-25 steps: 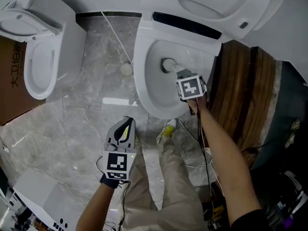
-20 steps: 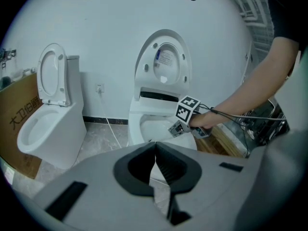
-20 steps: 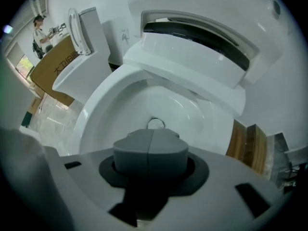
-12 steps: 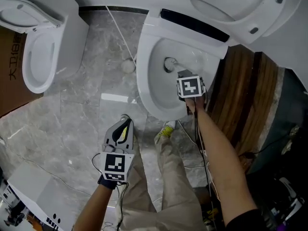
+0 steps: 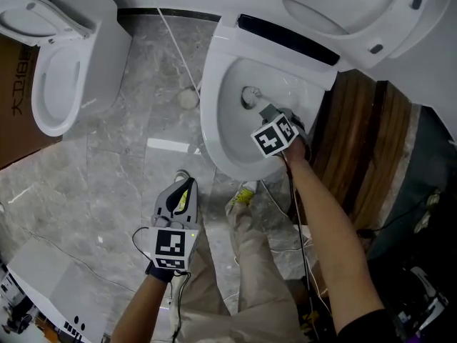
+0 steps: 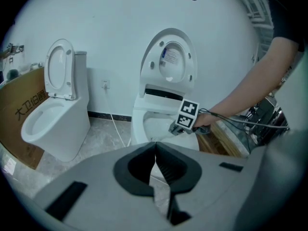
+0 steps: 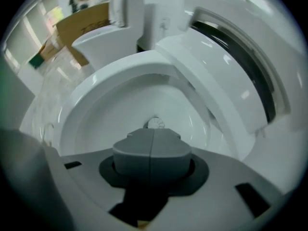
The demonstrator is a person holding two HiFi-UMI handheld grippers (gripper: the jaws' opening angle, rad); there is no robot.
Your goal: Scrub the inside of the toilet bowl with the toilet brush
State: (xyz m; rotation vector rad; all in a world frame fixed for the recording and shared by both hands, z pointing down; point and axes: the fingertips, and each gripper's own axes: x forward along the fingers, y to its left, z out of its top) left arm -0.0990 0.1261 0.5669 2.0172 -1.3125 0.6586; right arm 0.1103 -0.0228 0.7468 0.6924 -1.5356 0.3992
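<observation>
The toilet bowl [image 5: 213,131] is standing open with its lid raised. The right gripper [image 5: 265,111] is reaching down inside it, jaws clamping the toilet brush [image 5: 250,96], whose head is sitting deep in the bowl at the drain. The left gripper [image 5: 186,186] is hovering over the floor [image 5: 121,170] nearby, jaws pressed together, empty.

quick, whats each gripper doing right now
left gripper: closed, holding nothing.
right gripper: closed on the toilet brush, whose head shows just past the tips inside the toilet bowl.
</observation>
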